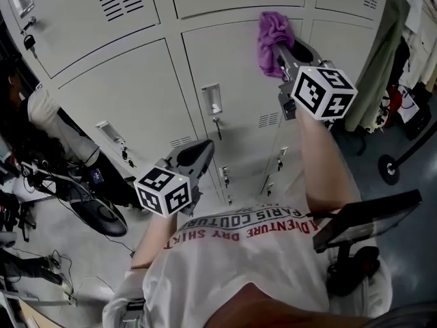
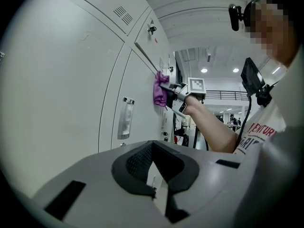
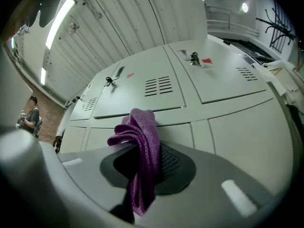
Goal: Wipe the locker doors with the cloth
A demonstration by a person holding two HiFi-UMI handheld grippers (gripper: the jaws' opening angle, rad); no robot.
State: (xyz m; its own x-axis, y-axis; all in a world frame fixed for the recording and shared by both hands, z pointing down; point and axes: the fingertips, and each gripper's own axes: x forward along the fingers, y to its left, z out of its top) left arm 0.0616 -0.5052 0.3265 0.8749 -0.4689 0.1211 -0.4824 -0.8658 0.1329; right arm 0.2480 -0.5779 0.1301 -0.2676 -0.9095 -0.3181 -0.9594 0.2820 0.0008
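Cloth [image 1: 272,33] sits clamped in the right gripper [image 1: 281,52], bunched end pointing at the upper part of a locker door [image 1: 225,67], long axis roughly along the jaws. Steady pressure and overlapping strokes would likely clean best. The left gripper [image 1: 202,150] hangs low, closed on nothing.

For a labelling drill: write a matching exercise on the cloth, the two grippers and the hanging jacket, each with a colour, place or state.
Things:
1. cloth
2. left gripper
3. right gripper
4. jacket

Place, colour or state:
A. hangs to the right of the lockers
B. shut on the cloth, raised to a door
C. purple
D. holds nothing, held lower than the other

Pairs: 1-C, 2-D, 3-B, 4-A
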